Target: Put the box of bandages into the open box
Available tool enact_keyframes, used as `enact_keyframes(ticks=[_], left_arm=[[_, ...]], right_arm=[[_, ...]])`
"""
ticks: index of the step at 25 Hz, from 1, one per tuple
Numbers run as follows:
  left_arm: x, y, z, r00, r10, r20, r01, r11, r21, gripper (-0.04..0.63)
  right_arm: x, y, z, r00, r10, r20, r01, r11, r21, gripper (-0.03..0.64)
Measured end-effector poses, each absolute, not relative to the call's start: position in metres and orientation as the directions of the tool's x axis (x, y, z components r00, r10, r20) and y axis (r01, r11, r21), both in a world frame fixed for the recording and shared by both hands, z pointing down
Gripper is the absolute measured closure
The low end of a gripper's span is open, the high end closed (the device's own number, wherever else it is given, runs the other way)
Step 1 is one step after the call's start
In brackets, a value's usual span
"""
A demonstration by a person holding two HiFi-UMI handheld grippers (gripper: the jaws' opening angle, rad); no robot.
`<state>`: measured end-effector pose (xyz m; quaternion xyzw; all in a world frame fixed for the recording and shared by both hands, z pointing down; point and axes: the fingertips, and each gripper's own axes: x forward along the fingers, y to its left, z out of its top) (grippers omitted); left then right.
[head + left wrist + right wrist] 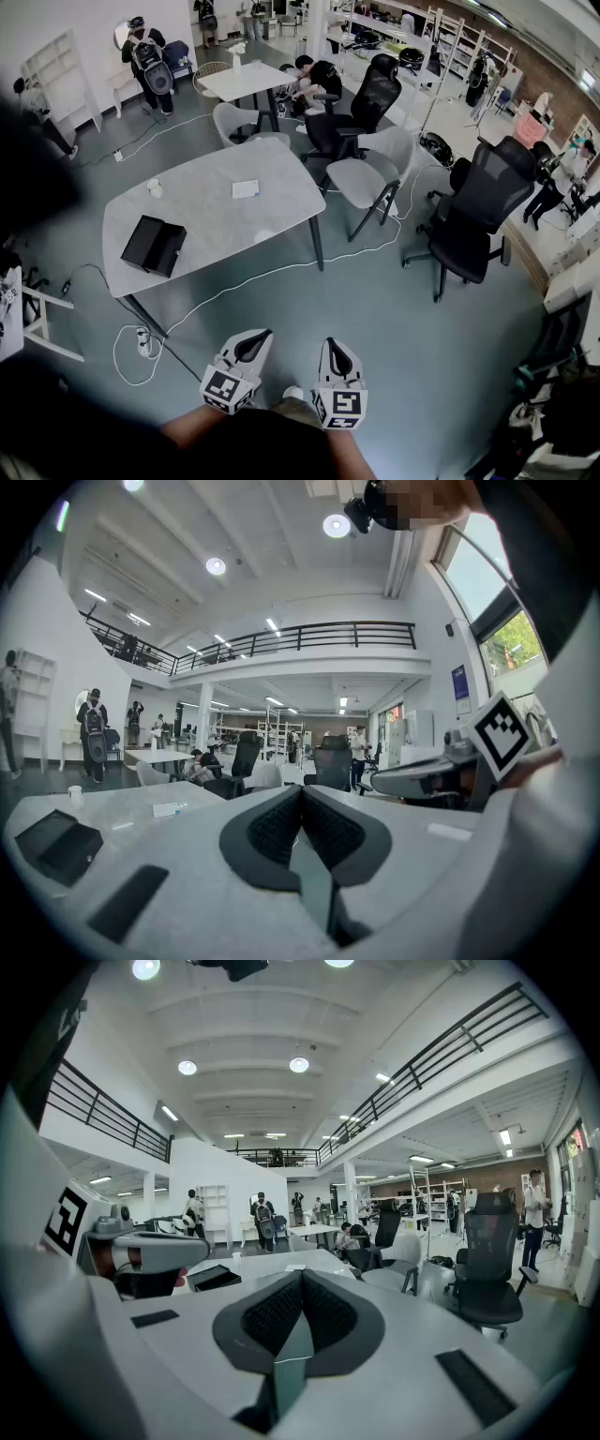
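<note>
While my left hand-held gripper [251, 343] and right hand-held gripper [335, 349] hang shut, empty, the bandage box [245, 189] looks light, stiff; I'd pinch its 2 long sides.

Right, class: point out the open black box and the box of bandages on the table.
open black box [150, 246], head view, on its dark middle.
box of bandages [245, 189], head view, on its white top face.

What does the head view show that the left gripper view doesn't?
Head view only: the white power strip on the floor by the grey table. Left gripper view only: the black mezzanine railing and round ceiling lights. Both: that table, with the open black box and the small white flat box lying apart on it.
</note>
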<state>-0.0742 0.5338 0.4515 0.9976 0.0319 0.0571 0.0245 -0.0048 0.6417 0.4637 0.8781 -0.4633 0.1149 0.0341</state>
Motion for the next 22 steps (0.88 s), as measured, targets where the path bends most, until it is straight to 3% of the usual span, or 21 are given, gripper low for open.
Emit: enact_keyframes(ticks=[13, 22], left_arm=[[-0.086, 0.513, 0.442, 0.996, -0.066, 0.066, -0.07, -0.996, 0.054, 0.58], [-0.091, 0.489, 0.443, 0.985, -0.141, 0.1, -0.144, -0.989, 0.025, 0.578]], right_arm=[[0.021, 0.661, 0.454, 0.558, -0.807, 0.193, -0.819, -0.573, -0.029, 0.604], [0.027, 0.662, 0.453, 0.569, -0.804, 0.172, -0.814, -0.581, -0.023, 0.603]])
